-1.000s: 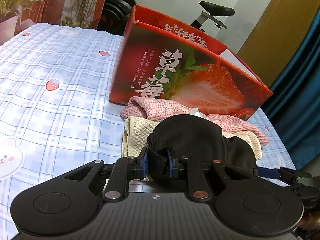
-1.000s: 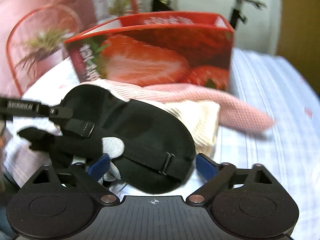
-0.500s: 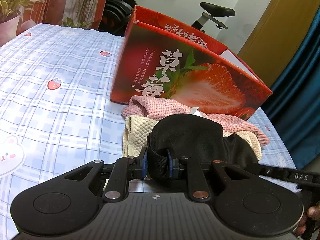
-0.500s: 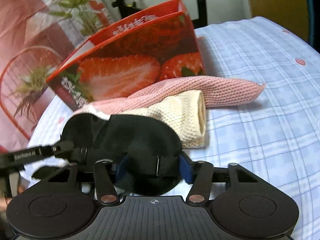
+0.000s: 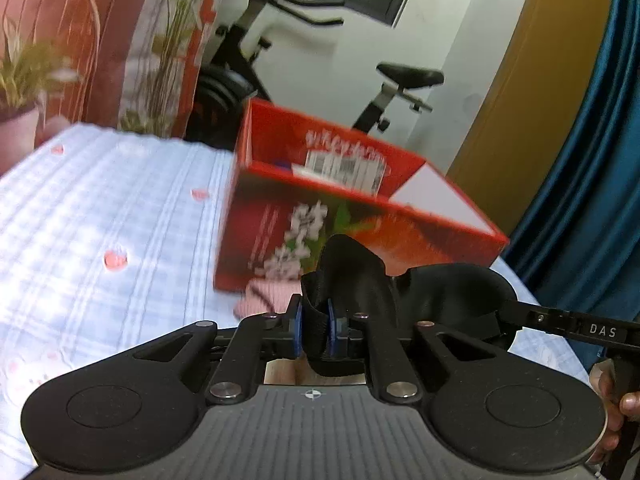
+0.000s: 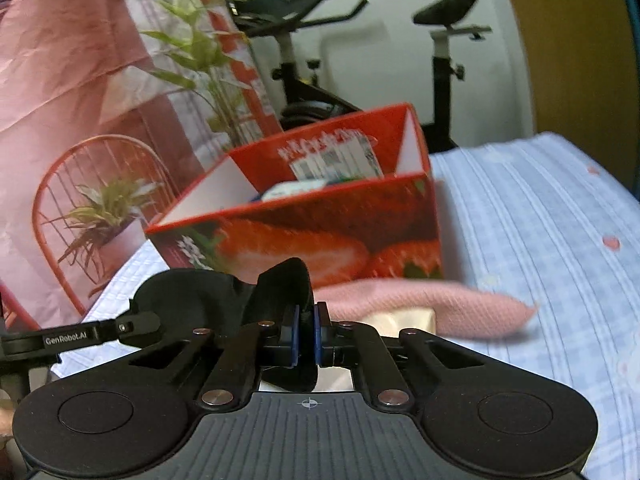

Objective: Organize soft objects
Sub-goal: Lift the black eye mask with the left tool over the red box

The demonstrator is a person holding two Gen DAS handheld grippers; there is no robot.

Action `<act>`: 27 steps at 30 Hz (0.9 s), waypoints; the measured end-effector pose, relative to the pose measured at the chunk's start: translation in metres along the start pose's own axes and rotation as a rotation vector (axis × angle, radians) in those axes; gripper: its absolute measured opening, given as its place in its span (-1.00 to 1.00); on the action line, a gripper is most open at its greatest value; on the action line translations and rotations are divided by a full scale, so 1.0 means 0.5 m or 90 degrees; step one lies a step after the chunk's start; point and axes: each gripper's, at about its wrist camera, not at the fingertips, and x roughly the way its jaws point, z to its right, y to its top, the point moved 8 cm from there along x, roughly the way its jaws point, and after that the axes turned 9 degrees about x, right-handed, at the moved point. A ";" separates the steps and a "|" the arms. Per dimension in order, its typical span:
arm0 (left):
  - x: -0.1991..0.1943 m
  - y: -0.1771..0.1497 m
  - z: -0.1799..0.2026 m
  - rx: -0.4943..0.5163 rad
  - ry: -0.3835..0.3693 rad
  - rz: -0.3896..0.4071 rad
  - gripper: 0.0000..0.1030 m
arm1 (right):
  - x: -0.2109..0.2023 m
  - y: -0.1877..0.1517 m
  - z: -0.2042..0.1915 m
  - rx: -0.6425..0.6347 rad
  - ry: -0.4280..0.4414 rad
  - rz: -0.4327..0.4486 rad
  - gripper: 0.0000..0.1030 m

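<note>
My left hand-held gripper: clamped on the strap end of the black sleep mask, in front of the red strawberry box on its near side.
My right hand-held gripper: pinched tight on the other end of that mask, also in front of the box.
Black sleep mask: stretched between my two grippers, lifted clear of the towels, lower than the rim of the box and nearer to me than its front wall.
Hand: a few fingers show at the edge of the left wrist view, around the handle of my right gripper.
Cream towel: just beyond my right gripper, lying under the mask, in front of the box.
Pink towel: against the foot of the box's front wall, one end reaching out past the box corner in the right wrist view.
Bed sheet: pale blue check with small red strawberries, carrying the box and both towels.
Red strawberry box: open at the top, with some white and blue packets inside; I cannot tell what they are.
Exercise bike: behind the box, against the white wall.
Potted plant: behind the box's left side in the right wrist view, by a red wire chair.
</note>
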 end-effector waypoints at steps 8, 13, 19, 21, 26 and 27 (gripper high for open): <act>-0.057 0.092 0.004 0.015 0.024 0.085 -0.75 | -0.045 0.067 -0.067 -0.060 0.033 0.059 -0.87; -0.060 0.161 0.010 0.032 0.023 0.119 -0.75 | -0.061 0.131 -0.103 -0.086 0.054 0.095 -0.87; -0.022 0.231 0.014 0.029 0.014 0.114 -0.75 | -0.043 0.221 -0.128 -0.116 0.051 0.122 -0.87; -0.010 0.245 0.009 0.019 0.007 0.109 -0.75 | -0.030 0.247 -0.130 -0.118 0.048 0.121 -0.87; 0.047 0.266 0.002 0.011 -0.008 0.053 -0.75 | 0.016 0.291 -0.118 -0.113 0.030 0.099 -0.87; 0.057 0.265 -0.002 0.011 -0.012 0.038 -0.75 | 0.027 0.298 -0.113 -0.113 0.024 0.091 -0.87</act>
